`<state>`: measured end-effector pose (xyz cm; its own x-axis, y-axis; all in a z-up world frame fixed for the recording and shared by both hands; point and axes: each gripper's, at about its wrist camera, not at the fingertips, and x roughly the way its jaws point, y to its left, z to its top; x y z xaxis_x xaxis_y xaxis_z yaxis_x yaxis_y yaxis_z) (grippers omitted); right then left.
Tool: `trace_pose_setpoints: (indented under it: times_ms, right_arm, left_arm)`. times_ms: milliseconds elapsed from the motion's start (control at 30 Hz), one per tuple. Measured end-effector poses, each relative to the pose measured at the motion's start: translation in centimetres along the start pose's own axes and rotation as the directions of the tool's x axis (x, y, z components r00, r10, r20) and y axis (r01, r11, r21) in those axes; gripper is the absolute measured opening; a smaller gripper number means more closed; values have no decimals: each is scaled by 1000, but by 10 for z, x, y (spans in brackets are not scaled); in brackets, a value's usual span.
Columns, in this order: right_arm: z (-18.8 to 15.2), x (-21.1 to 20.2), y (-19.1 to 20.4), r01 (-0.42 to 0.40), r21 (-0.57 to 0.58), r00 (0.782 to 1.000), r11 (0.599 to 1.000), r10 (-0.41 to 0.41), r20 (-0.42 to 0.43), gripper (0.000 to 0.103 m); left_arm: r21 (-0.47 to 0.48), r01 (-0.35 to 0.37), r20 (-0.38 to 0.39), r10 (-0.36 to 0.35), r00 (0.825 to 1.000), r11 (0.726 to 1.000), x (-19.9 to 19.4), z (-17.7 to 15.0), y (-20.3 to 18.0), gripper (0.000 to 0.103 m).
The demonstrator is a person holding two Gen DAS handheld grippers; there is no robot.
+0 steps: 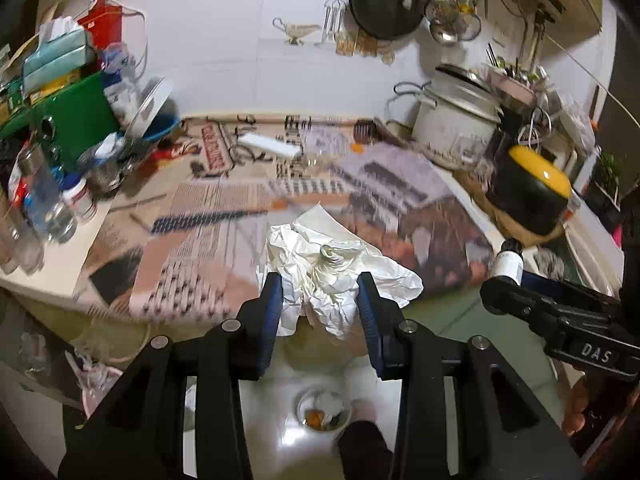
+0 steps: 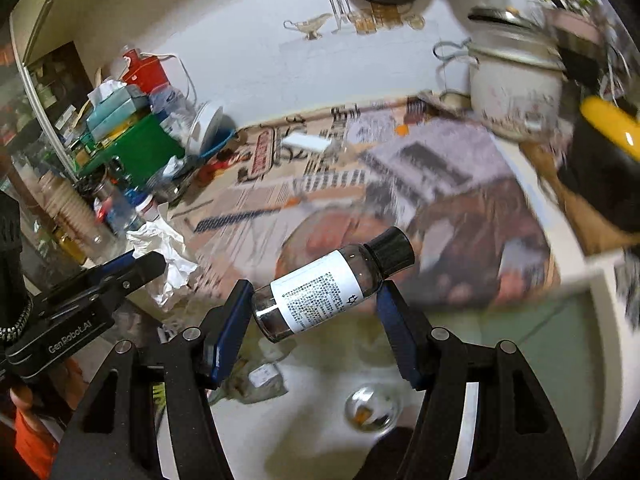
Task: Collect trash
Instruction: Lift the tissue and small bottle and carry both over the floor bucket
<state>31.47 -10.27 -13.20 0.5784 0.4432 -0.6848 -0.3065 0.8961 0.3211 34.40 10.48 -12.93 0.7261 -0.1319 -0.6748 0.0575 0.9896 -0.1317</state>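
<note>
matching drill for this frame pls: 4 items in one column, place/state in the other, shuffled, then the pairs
Items:
1. crumpled paper
2. small bottle
3. rice cooker
4. wok

Place/state:
A. hangs on the wall
B. held between the left gripper fingers
C. stands on the counter at the back right
D. held crosswise in the right gripper, black cap toward the right

Pairs: 1-B, 2-D, 3-C, 4-A
</note>
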Motion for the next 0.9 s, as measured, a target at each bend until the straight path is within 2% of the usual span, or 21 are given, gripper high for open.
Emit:
trace_pose_setpoints:
  times_ms: [233, 400, 533, 667, 900]
  right_arm:
    - [-40, -10, 11, 27, 24, 996, 999, -25, -85, 60]
    - [-65, -5, 7, 61, 14, 990, 998, -59, -131, 60]
    - [-80, 12, -8, 61, -2, 983, 998, -61, -171, 60]
    - [-99, 40, -28, 65, -25, 976, 998, -68, -208, 60]
    - [-146, 119, -68, 74, -67, 962, 995, -89, -260, 60]
  left_arm:
    - [9, 22, -110, -21, 994, 1000, -8, -46, 3, 37]
    - [8, 26, -184, -24, 983, 1000, 11, -77, -5, 37]
    - [-4, 7, -236, -7, 972, 1000, 37, -102, -10, 37]
    - [-24, -14, -293, 6, 956, 1000, 80, -139, -13, 37]
    - [-68, -51, -343, 24, 939, 996, 164, -215, -3, 37]
